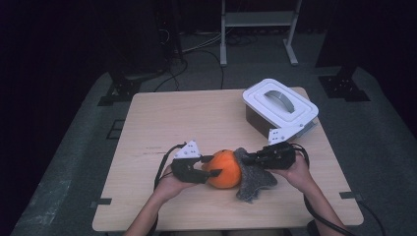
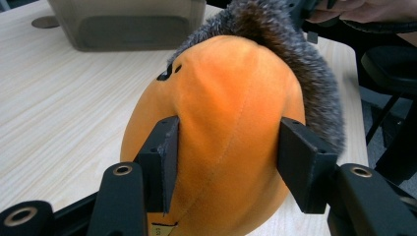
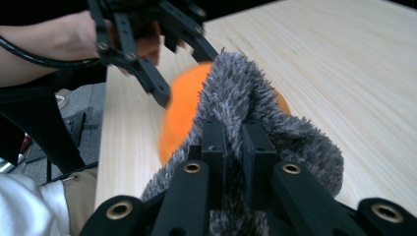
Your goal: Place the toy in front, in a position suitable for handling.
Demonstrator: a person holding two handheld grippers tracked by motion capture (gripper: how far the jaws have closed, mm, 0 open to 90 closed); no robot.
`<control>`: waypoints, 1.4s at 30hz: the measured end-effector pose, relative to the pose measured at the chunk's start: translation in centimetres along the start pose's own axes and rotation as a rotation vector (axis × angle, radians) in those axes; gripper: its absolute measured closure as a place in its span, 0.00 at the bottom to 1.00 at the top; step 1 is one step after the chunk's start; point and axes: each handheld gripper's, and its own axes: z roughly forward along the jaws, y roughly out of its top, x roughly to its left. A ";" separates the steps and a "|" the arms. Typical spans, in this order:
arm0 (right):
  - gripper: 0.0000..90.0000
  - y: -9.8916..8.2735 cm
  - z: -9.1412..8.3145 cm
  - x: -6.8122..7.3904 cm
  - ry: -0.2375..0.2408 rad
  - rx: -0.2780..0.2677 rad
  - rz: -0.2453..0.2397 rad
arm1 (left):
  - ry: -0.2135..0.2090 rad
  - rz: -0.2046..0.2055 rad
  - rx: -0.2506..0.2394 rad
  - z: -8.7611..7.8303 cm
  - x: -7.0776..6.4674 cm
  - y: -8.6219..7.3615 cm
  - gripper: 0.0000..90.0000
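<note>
Orange plush toy (image 2: pixel 231 123) clamped by left gripper (image 1: pixel 209 167), right gripper (image 3: pixel 233 142) pinching grey fur (image 3: pixel 246 98)

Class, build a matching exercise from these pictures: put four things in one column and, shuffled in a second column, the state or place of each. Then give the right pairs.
Things:
1. orange plush toy
2. grey furry cloth
3. white lidded box
4. wooden table

States or places:
A. stands at the table's far right, lid on
B. pinched in the right tongs
C. bears everything else
D. squeezed between the pads of the left tongs

Pairs: 1-D, 2-B, 3-A, 4-C
</note>
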 end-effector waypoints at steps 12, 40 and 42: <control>0.90 -1.6 0.4 -1.5 -0.039 0.044 0.035 | -0.009 0.007 0.046 1.5 0.9 -1.2 0.20; 0.91 1.6 0.9 2.1 -0.071 0.051 -0.111 | 0.092 0.070 0.076 0.7 -1.4 1.0 0.57; 0.91 1.3 1.6 2.1 -0.074 0.085 -0.117 | 0.094 0.081 0.088 0.8 -1.5 0.9 0.54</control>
